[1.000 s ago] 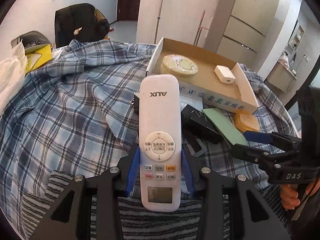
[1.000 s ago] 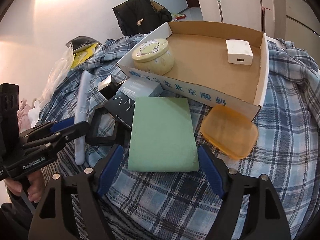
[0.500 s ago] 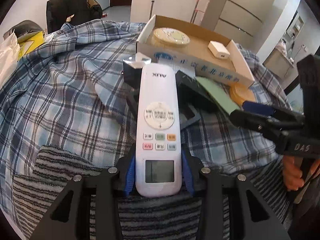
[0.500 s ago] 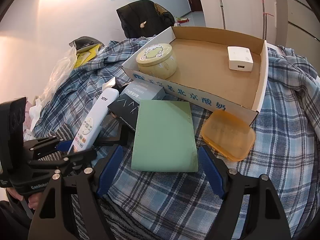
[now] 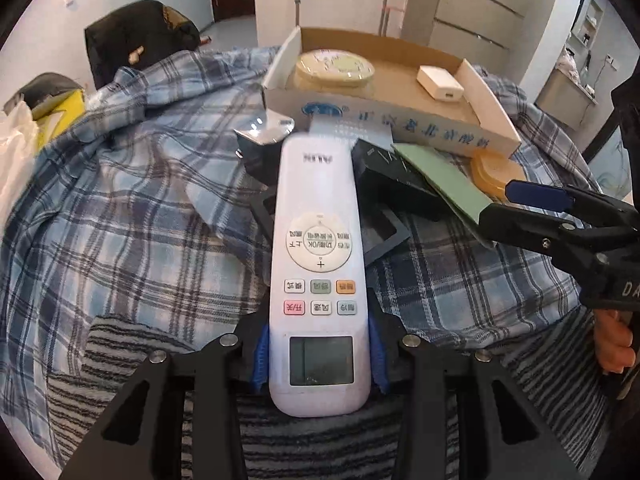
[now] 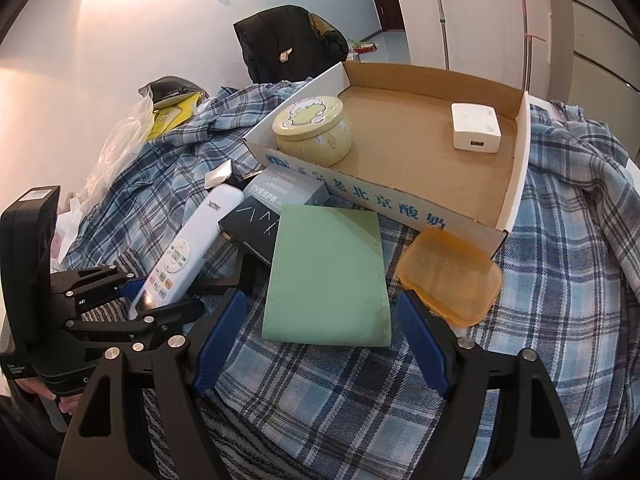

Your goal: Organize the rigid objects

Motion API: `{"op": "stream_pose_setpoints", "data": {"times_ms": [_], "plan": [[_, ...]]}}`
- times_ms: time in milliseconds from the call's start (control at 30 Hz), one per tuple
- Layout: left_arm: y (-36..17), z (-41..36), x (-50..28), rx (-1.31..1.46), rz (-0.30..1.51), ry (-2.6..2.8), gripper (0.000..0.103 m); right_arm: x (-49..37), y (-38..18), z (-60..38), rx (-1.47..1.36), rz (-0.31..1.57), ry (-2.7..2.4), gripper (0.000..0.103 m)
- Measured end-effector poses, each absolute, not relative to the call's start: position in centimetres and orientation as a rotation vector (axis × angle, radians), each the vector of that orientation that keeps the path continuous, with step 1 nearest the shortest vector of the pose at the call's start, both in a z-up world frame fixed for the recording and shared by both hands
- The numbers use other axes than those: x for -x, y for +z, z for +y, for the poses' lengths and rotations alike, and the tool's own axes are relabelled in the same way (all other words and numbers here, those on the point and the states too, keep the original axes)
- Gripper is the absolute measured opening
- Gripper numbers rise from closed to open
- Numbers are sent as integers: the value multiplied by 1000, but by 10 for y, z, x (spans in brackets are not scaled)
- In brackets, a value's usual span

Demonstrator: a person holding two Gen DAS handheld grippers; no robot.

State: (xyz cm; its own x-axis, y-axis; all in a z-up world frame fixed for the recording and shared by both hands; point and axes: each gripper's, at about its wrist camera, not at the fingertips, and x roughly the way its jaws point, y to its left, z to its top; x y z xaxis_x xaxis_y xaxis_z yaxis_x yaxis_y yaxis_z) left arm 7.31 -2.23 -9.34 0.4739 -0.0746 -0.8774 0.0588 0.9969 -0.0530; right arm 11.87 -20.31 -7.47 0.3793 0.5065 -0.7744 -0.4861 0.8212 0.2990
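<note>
My left gripper (image 5: 318,352) is shut on the display end of a white AUX remote (image 5: 318,240), which points toward the cardboard tray (image 5: 492,108). From the right wrist the remote (image 6: 188,248) slants low over the plaid cloth, held by the left gripper (image 6: 160,296). My right gripper (image 6: 322,340) stands open, its blue fingers flanking the near edge of a green pad (image 6: 328,272) without touching it. The tray (image 6: 516,160) holds a yellow round tin (image 6: 312,128) and a white charger (image 6: 476,128).
An orange lidded container (image 6: 452,276) lies before the tray's near corner. A black box (image 6: 252,220) and a grey box (image 6: 288,188) sit beside the green pad. Plaid cloth (image 6: 560,280) covers the surface; a plastic bag (image 6: 116,152) and black jacket (image 6: 292,40) lie beyond.
The left gripper rolled and tipped the remote down, so its face now shows in the right wrist view. The right gripper stayed over the green pad.
</note>
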Motion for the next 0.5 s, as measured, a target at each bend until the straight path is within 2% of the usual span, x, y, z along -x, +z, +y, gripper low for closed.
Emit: {"op": "stream_pose_setpoints", "data": {"times_ms": [500], "plan": [[-93, -23, -72, -62, 1090, -61, 43, -125, -88, -200, -53, 1064, 661, 77]]}}
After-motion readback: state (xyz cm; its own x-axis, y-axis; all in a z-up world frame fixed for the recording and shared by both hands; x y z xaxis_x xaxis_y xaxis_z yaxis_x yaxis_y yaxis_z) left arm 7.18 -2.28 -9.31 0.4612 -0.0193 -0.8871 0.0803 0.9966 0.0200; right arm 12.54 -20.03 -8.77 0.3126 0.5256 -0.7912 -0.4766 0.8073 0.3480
